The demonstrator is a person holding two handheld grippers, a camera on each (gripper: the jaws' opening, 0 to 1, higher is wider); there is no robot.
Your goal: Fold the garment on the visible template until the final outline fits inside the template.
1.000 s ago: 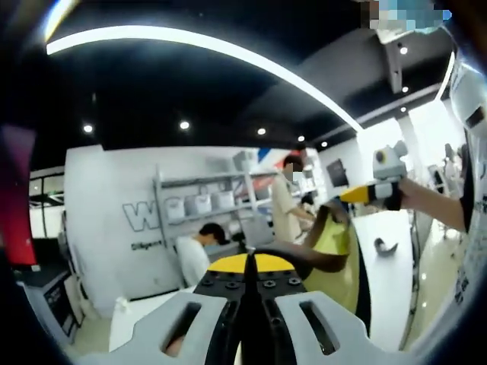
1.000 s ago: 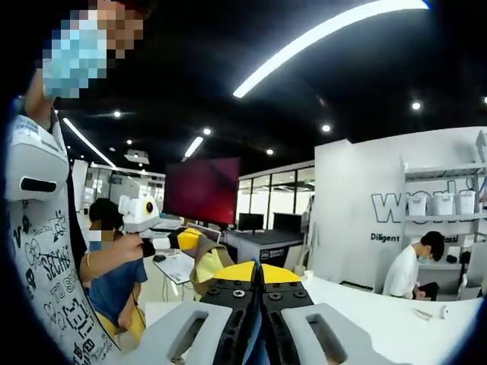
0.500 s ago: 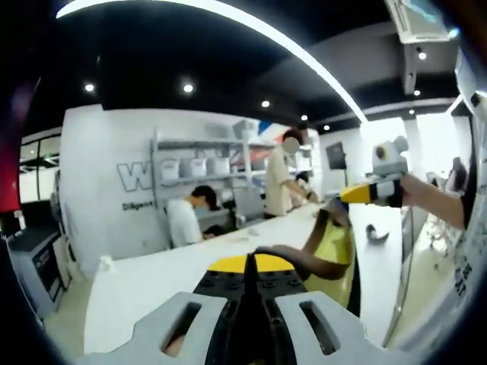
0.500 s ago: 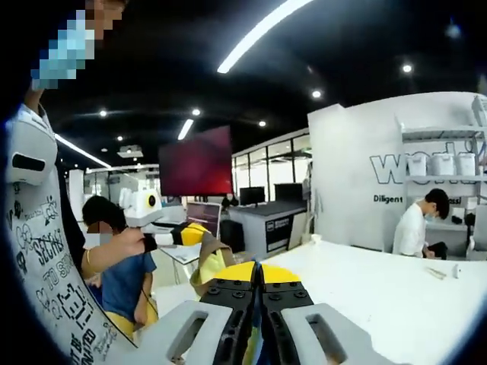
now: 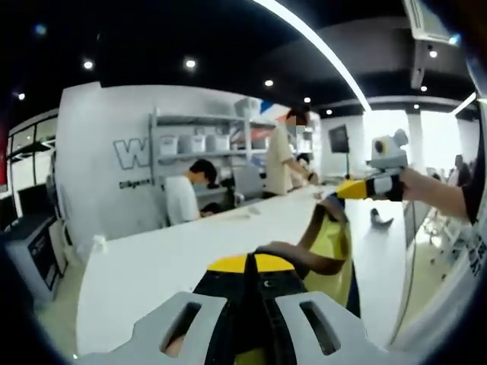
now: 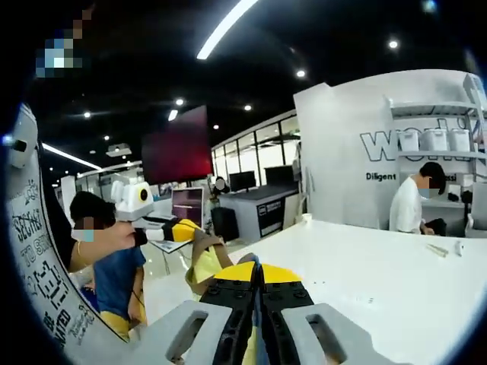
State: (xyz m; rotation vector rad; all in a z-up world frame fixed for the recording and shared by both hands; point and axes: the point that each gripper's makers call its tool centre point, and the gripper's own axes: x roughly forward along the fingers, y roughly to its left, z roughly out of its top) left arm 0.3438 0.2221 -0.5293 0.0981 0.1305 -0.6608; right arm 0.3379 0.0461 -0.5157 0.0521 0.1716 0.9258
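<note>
Left gripper (image 5: 247, 285) – jaws pressed together, pinching the yellow-and-brown fabric garment (image 5: 329, 245), which is lifted in the air over the long white desk (image 5: 175, 262) and stretches across to the right gripper (image 6: 259, 285), whose jaws are also pressed together on the cloth.

Garment (image 5: 331, 243) lower — nearer table (image 5: 152, 266).

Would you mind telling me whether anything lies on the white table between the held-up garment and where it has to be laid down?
Nothing visible does. Both tools are shut on the yellow garment, held up between the left tool and right tool. The white table beneath looks bare there; the template is not discernible.
</note>
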